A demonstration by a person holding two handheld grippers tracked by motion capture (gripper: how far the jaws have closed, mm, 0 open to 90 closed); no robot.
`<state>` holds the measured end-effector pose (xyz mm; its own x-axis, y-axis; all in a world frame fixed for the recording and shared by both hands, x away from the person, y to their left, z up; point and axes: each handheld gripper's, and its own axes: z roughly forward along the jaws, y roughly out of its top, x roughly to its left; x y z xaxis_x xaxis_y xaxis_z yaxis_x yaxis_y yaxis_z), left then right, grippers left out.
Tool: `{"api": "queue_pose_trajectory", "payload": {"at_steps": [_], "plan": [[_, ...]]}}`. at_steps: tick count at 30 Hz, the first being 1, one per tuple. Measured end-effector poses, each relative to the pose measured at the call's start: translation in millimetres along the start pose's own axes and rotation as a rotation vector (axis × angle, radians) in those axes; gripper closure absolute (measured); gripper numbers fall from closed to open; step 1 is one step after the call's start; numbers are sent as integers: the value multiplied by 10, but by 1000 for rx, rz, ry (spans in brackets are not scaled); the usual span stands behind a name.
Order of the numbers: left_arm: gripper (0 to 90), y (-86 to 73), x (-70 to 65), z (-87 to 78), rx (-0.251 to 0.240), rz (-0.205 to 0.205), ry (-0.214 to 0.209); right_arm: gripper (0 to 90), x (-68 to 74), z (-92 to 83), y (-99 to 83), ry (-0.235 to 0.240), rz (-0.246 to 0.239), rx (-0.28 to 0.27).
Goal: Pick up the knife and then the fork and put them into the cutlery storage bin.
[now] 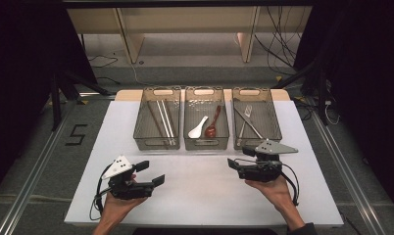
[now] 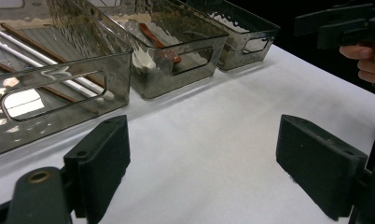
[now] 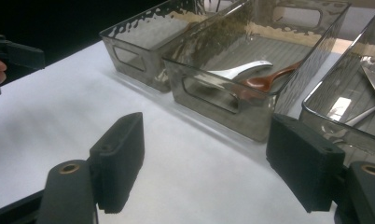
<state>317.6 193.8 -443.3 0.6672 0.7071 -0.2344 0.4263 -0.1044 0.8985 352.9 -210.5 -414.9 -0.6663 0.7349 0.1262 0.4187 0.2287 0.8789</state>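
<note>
Three smoky clear-plastic bins are sitting in a row along the far edge of the counter (image 1: 205, 196), which is covered with a matte white sheet. All the cutlery is lying sorted inside them and nothing is lying loose on the white surface, so this is reading as a sorting job either finished or between rounds.

Left bin (image 1: 157, 119): long thin chopsticks (image 1: 161, 120), some pale, some dark wood. Middle bin (image 1: 206, 118): a glossy white ceramic soup spoon (image 1: 198, 128) lying beside a reddish-brown wooden spoon (image 1: 212, 123), bowls toward the near wall. Right bin (image 1: 256, 118): shiny metal cutlery (image 1: 246, 122), crossing; exact pieces hard to tell. The bins are rippled, straight-walled, with slot handles cut in the end walls.

The left gripper (image 1: 152, 172) is hovering over the near left part of the counter, jaws standing wide apart with only white sheet between them. The right gripper (image 1: 236, 165) is hanging just in front of the right bin, near the middle of the counter, jaws also wide apart and holding nothing; its own view is looking at the middle bin's near wall and the two spoons.

Next move, my guess: if another piece is to be handled, the right gripper needs lifting over the bin's near rim and tipping down, since the spoons are lying low behind the wall.
</note>
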Motion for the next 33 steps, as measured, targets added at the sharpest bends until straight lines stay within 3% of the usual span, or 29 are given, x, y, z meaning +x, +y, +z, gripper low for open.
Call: {"api": "queue_pose_trajectory", "payload": {"at_steps": [18,23,33], "plan": [[169,-7,3,11,24,2,-13,249,104,-124,-279,20,18,-21],[169,-10,-3,13,22,2,-15,227,121,-138,-360,10,17,-6],[169,-19,-4,15,38,6,-25,193,128,-242,-429,-25,23,-34]]}}
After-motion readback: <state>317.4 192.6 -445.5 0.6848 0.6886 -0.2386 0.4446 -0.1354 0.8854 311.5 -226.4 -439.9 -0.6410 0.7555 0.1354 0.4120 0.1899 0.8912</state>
